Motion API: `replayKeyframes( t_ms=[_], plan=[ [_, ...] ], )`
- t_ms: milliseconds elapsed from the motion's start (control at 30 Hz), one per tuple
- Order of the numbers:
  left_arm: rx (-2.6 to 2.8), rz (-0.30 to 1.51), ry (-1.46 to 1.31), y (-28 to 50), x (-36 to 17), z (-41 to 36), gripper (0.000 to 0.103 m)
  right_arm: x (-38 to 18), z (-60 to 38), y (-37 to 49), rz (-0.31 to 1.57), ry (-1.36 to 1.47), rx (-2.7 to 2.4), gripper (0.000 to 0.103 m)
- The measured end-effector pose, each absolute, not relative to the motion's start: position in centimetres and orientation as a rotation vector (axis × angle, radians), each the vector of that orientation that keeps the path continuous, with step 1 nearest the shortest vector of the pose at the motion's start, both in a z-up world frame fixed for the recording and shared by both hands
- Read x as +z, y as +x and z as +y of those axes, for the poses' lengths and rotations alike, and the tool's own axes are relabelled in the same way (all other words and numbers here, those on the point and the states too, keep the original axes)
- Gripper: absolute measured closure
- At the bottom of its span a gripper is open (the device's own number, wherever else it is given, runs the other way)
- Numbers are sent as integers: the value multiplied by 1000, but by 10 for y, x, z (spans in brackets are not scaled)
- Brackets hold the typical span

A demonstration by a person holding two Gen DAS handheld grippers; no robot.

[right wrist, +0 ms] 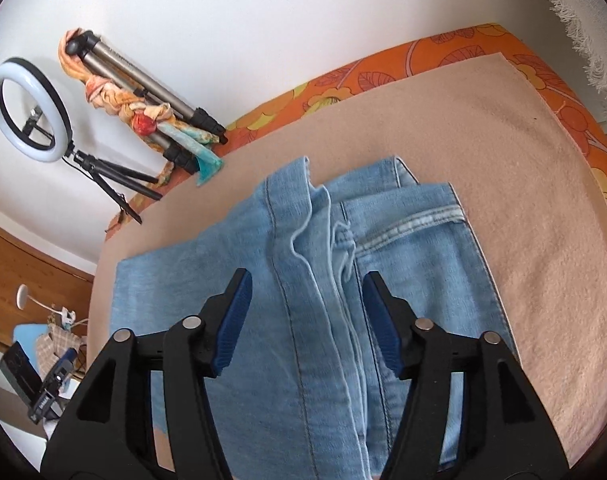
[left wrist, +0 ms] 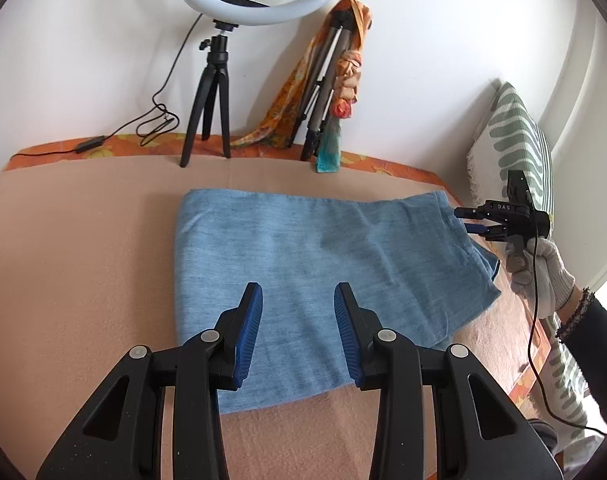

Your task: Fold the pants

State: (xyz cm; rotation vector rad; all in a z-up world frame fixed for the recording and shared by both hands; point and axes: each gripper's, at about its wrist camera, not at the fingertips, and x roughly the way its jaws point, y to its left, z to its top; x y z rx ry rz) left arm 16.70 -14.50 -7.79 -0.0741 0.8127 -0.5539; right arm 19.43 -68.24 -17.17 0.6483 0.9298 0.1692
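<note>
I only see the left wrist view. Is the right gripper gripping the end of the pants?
Observer: No. The right gripper is open, its fingers apart above the pants with nothing pinched.
Operator: How does that end look up close?
Observer: Several layers are stacked there, and a loose hem lies rumpled on top.
Operator: Anything visible past the bed on that side?
Observer: Yes, a small white lamp against wooden panelling.
</note>
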Motion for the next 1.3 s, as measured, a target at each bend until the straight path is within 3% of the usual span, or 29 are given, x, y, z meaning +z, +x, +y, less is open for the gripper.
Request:
replayKeyframes(
  t_ms=[167, 233, 300, 367, 533, 700, 767, 800, 967, 1100, 1200, 1300],
  plan=[
    [-525, 802, -94, 169, -75, -130, 68, -183, -686, 225, 925, 725, 179, 40],
    [-519, 805, -88, 171, -76, -129, 68, -178, -680, 230, 913, 693, 171, 56],
    [-513, 808, -86, 172, -78, -128, 68, -168, -672, 230, 902, 656, 197, 89],
    [-510, 810, -93, 174, -80, -127, 68, -151, -664, 223, 871, 628, 258, 93],
    [-500, 814, -94, 177, -86, -127, 68, -106, -639, 197, 772, 352, 277, 94],
    [-491, 819, -86, 176, -89, -127, 68, -134, -644, 217, 889, 209, 86, 94],
    [-484, 817, -76, 175, -88, -126, 68, -142, -648, 222, 914, 198, -2, 75],
    [-482, 817, -74, 175, -88, -126, 68, -142, -651, 220, 906, 208, -20, 72],
    [-468, 816, -82, 179, -88, -120, 68, -127, -633, 206, 815, 268, 112, 69],
    [-450, 831, -123, 182, -93, -111, 67, -136, -595, 216, 878, 195, 186, 69],
    [-435, 855, -179, 182, -97, -99, 48, -152, -582, 222, 938, 185, 191, 69],
    [-423, 883, -238, 184, -103, -86, 48, -165, -584, 226, 979, 222, 179, 69]
  ],
)
